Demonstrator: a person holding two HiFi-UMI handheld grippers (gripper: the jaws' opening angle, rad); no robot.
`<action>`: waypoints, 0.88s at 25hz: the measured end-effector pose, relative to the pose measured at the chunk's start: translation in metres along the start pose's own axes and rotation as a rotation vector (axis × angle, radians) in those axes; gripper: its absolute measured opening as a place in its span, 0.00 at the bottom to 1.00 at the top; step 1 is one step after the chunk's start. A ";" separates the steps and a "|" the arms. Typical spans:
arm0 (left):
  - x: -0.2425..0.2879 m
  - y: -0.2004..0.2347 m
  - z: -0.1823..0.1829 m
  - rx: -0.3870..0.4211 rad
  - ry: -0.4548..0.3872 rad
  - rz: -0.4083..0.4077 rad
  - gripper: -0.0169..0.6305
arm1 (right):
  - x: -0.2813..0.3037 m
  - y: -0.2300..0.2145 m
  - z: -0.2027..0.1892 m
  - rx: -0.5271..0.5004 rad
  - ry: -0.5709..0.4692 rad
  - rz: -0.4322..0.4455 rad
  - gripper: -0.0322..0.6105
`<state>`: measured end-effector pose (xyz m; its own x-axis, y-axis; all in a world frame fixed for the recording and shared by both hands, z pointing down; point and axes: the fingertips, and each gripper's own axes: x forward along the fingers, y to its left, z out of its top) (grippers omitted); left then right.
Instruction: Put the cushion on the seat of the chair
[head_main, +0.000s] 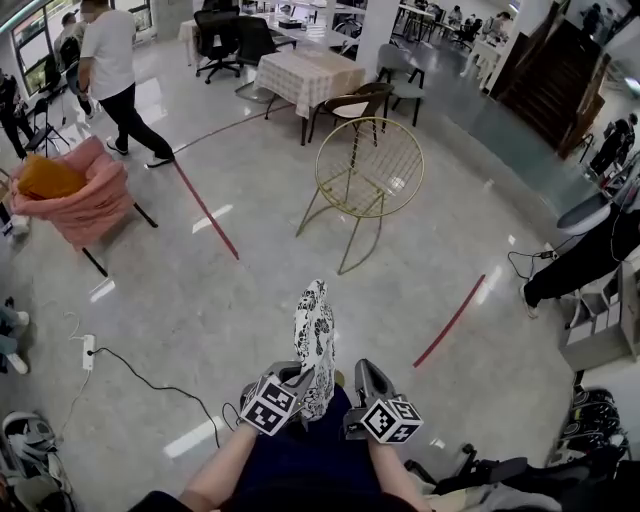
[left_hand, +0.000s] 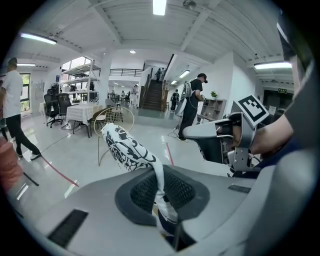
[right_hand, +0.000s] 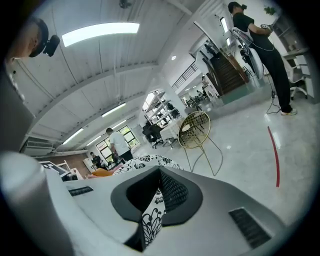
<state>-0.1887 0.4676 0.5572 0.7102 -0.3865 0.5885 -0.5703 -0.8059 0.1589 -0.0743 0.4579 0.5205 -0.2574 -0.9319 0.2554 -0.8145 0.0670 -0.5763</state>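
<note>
At the grippers: left gripper (head_main: 292, 378) and right gripper (head_main: 362, 378) both clamped on the black-and-white cushion (head_main: 315, 335), held on edge.
Floor (head_main: 230, 300): glossy grey, red tape line (head_main: 205, 210), power strip (head_main: 88, 352).
Mid-room: gold wire chair (head_main: 368, 170), well apart from the cushion.
Left: pink armchair (head_main: 90, 205) holding an orange pillow (head_main: 45, 177).
Far end: checked-cloth table (head_main: 305, 75).
</note>
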 end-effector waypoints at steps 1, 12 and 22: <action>0.003 0.002 0.004 -0.002 -0.002 0.005 0.08 | 0.006 0.001 0.005 -0.003 -0.004 0.005 0.05; 0.065 0.031 0.064 -0.015 -0.004 0.039 0.08 | 0.061 -0.038 0.076 -0.017 -0.037 0.008 0.05; 0.122 0.055 0.109 -0.054 -0.019 0.067 0.08 | 0.114 -0.075 0.121 -0.035 -0.023 0.049 0.05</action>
<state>-0.0884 0.3278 0.5516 0.6769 -0.4474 0.5844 -0.6377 -0.7530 0.1622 0.0203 0.3032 0.4989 -0.2860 -0.9351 0.2093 -0.8186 0.1249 -0.5606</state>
